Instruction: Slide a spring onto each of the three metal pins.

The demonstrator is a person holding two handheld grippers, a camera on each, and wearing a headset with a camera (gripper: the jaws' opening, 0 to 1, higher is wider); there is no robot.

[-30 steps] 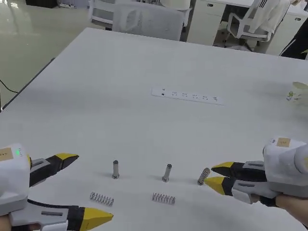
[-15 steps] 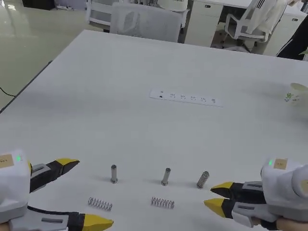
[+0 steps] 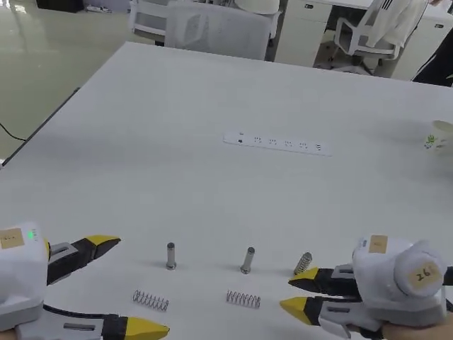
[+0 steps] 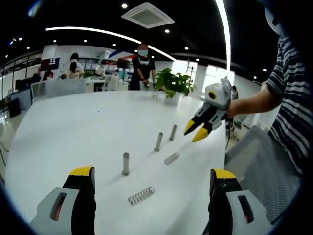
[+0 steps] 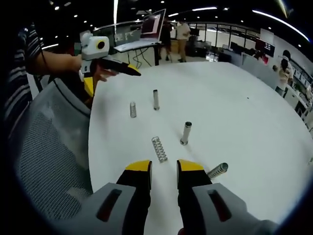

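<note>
Three metal pins stand in a row near the table's front edge. The left pin [image 3: 170, 256] and the middle pin [image 3: 247, 260] are bare. The right pin [image 3: 303, 263] wears a spring and leans a little. Two loose springs lie in front of them, one [image 3: 151, 300] below the left pin and one [image 3: 243, 299] below the middle pin. My left gripper [image 3: 138, 287] is wide open around nothing at the lower left. My right gripper [image 3: 287, 294] is narrowly open and holds nothing, just in front of the sprung pin [image 5: 217, 170], with a loose spring [image 5: 158, 148] ahead of its jaws.
A white power strip [image 3: 276, 144] lies across the middle of the table [image 3: 212, 99]. A paper cup [image 3: 440, 133] stands at the far right edge. Office chairs [image 3: 212, 28] stand beyond the far edge. People stand in the background of the left gripper view.
My right gripper has drawn back from the sprung pin toward the front edge, a little to the left. The left gripper has hardly moved.
</note>
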